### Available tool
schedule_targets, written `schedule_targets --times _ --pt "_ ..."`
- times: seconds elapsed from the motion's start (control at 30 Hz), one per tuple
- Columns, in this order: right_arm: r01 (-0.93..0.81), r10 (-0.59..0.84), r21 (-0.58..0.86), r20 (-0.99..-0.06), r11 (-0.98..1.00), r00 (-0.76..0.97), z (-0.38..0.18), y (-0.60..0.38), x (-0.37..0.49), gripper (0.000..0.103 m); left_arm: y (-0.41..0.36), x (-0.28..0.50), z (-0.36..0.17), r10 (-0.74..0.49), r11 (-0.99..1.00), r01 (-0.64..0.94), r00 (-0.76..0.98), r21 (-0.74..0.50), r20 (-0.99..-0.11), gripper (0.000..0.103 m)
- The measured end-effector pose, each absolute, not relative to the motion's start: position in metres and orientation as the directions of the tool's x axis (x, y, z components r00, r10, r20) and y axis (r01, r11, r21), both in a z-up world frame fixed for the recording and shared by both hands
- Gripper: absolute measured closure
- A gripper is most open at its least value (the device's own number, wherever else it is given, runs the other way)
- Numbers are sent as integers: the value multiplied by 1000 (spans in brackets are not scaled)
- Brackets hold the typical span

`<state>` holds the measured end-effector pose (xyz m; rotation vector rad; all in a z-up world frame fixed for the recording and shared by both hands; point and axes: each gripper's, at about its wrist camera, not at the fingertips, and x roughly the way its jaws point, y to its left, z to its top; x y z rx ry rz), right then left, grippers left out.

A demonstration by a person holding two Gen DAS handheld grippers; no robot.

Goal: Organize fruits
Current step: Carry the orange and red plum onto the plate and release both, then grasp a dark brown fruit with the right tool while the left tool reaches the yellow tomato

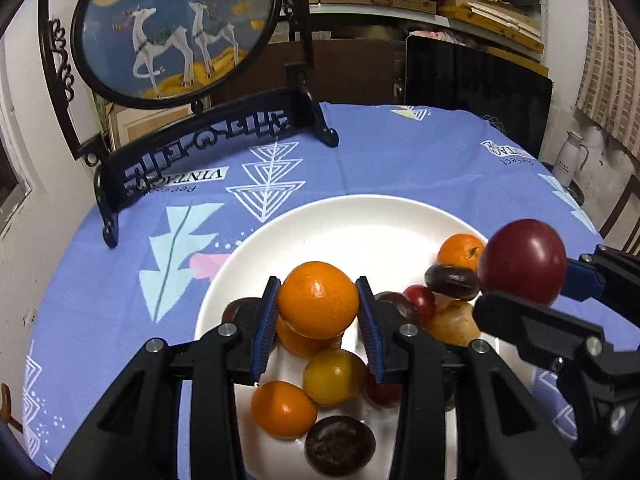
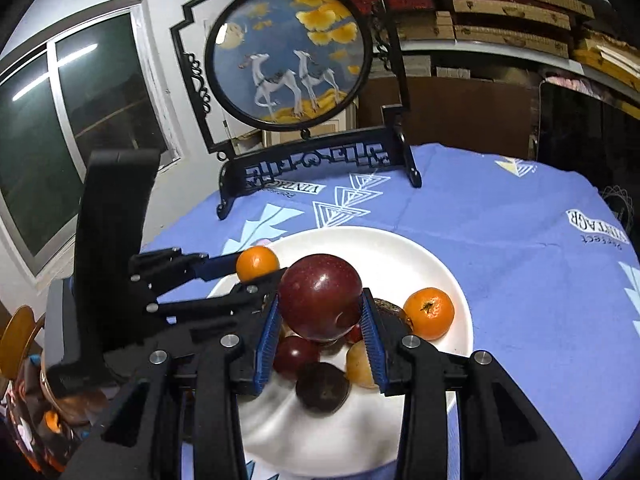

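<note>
- The left gripper (image 1: 318, 306) clenched an orange (image 1: 318, 300) between its blue pads, above the white plate (image 1: 360, 220).
- The right gripper (image 2: 320, 320) grasped a dark red apple (image 2: 320, 297), its dimpled end facing the camera.
- Beneath both jaws, the piled fruit was partly hidden; several dark pieces stayed hard to identify.

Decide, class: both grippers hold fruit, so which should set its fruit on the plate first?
Probably the left gripper: its orange hangs above the plate. The right gripper holds its apple nearer the rim.
</note>
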<state>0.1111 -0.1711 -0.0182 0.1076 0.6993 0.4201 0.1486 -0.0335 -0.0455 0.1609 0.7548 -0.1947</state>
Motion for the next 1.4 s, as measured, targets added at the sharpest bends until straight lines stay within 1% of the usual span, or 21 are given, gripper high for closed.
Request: schedule_targets --times 0.03,0.07,0.1,0.17,0.27,0.37,0.53,0.57,0.6,0.63,0.7,0.77,0.9,0.97,1.0,1.2,1.23,1.27,1.3,1.4 --pt "-334 413 245 -592 910 692 -20 -174 112 51 -33 148 -46 -110 969 232 721 89 -684 58" --pt "-324 413 257 -573 911 708 -20 -178 111 46 -32 147 -45 -101 969 227 732 101 -674 49" --pt "-316 412 265 -559 911 719 -20 -179 106 43 -30 146 -43 -99 970 220 744 102 -661 46" --pt "-316 420 277 -562 907 713 -21 -183 105 43 -23 143 -38 -125 973 219 759 70 -639 39" --pt "-321 424 277 -549 906 720 -20 -185 103 42 -21 140 -36 -124 972 221 776 82 -619 31" --pt "-327 422 267 -554 906 717 -22 -183 102 42 -21 139 -35 -115 970 221 781 100 -613 29" --pt "-338 432 269 -562 902 705 -18 -177 97 41 -11 134 -26 -135 971 226 781 74 -610 28" --pt "-341 441 280 -561 897 701 -17 -175 93 41 -6 130 -23 -138 973 222 787 68 -601 24" --pt "-350 455 291 -562 890 690 -17 -172 86 32 2 121 -20 -140 974 218 797 63 -588 20" --pt "-376 476 293 -571 879 669 -19 -166 72 29 8 114 -19 -141 974 216 803 62 -579 16" --pt "-418 485 261 -595 870 641 -24 -153 49 29 27 96 -20 -134 977 205 812 63 -569 14" --pt "-491 498 207 -634 846 592 -34 -131 18 29 43 83 -24 -128 977 204 805 68 -580 14" --pt "-576 456 114 -741 809 493 -62 -84 -15 30 74 62 -39 -61 979 169 781 116 -622 14" --pt "-587 426 95 -781 804 457 -77 -66 -16 36 89 53 -43 -36 980 152 774 130 -632 14" --pt "-584 411 86 -793 807 450 -81 -59 -13 42 97 47 -42 -29 982 142 774 128 -633 14" --pt "-516 382 112 -805 849 454 -87 -44 13 42 120 22 -39 -60 980 168 764 108 -642 13" --pt "-511 380 113 -805 852 456 -88 -43 18 51 119 20 -40 -68 978 179 761 108 -646 12" --pt "-507 373 104 -804 855 464 -89 -42 20 57 117 19 -42 -78 975 195 755 110 -651 12" --pt "-505 376 107 -801 856 466 -90 -44 21 61 114 19 -43 -82 972 206 751 114 -655 12" --pt "-510 377 102 -796 854 473 -88 -49 13 62 95 17 -52 -104 955 264 730 138 -675 12"
